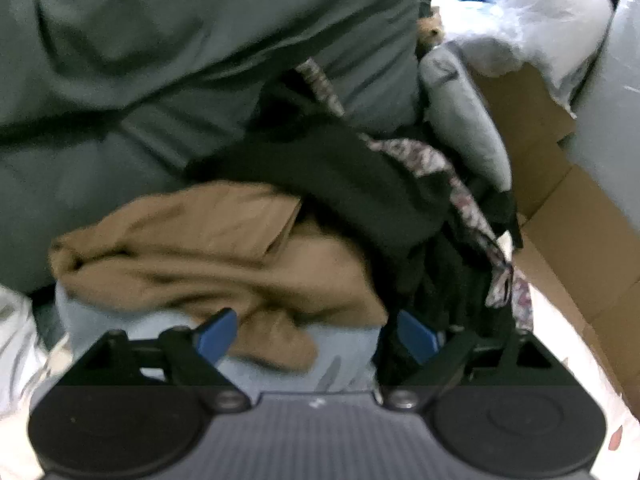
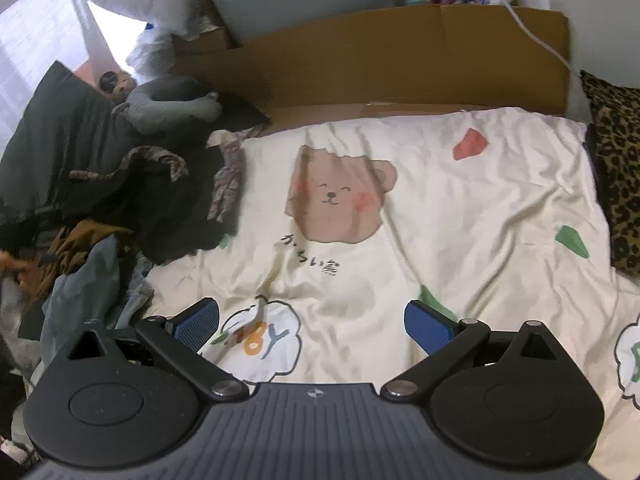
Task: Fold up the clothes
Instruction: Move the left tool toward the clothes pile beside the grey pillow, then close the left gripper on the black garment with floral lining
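Note:
A heap of clothes fills the left wrist view: a tan garment point(image 1: 208, 256) on top of a pale blue one point(image 1: 344, 344), with a black garment point(image 1: 352, 184) and a patterned strip point(image 1: 460, 176) to the right. My left gripper point(image 1: 316, 334) hangs open right above the tan and blue cloth, its pads clear of the fabric. In the right wrist view the same heap point(image 2: 92, 248) lies at the left of a cream bed cover point(image 2: 460, 208) with a bear print. My right gripper point(image 2: 314, 328) is open over the bare cover, holding nothing.
A big dark grey pillow point(image 1: 180, 60) backs the heap. Brown cardboard point(image 2: 400, 48) lines the head of the bed and its side point(image 1: 568, 208). A grey plush toy point(image 2: 172, 108) lies at the back left, a leopard-print cushion point(image 2: 620, 168) at the right edge, white plastic bags point(image 1: 532, 12) beyond.

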{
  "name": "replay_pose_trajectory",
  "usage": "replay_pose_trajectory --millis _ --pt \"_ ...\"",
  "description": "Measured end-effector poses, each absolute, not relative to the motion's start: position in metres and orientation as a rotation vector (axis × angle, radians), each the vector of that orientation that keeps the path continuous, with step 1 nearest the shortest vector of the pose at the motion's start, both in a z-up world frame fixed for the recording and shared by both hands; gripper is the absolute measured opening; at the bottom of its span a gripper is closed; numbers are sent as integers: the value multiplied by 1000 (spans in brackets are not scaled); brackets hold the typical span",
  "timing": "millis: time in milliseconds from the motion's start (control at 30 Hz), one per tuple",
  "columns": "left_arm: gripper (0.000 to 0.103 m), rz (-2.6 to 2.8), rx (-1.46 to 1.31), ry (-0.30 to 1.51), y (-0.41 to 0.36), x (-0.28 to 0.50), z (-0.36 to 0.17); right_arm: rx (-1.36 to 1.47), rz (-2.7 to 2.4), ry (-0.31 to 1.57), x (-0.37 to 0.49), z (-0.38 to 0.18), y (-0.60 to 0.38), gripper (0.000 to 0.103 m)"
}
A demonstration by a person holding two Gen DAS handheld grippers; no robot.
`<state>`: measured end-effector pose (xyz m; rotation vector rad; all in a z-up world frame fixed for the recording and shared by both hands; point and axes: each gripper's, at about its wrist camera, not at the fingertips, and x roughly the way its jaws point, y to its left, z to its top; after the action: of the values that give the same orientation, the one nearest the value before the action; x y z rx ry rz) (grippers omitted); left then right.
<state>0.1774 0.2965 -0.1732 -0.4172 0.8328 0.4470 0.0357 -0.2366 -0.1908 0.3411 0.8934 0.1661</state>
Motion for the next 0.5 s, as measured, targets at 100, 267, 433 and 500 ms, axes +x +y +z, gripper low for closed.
replay_pose_trajectory --millis 100,267,433,500 --pt "90 433 -414 827 301 196 -172 337 160 903 38 -194 -235 101" --pt "91 391 -515 855 312 225 -182 341 147 915 43 -196 -233 101" --pt "91 377 -604 868 312 246 -195 333 166 896 46 -196 -232 101" --pt "91 384 -619 872 314 251 -200 345 175 903 47 -198 -233 101"
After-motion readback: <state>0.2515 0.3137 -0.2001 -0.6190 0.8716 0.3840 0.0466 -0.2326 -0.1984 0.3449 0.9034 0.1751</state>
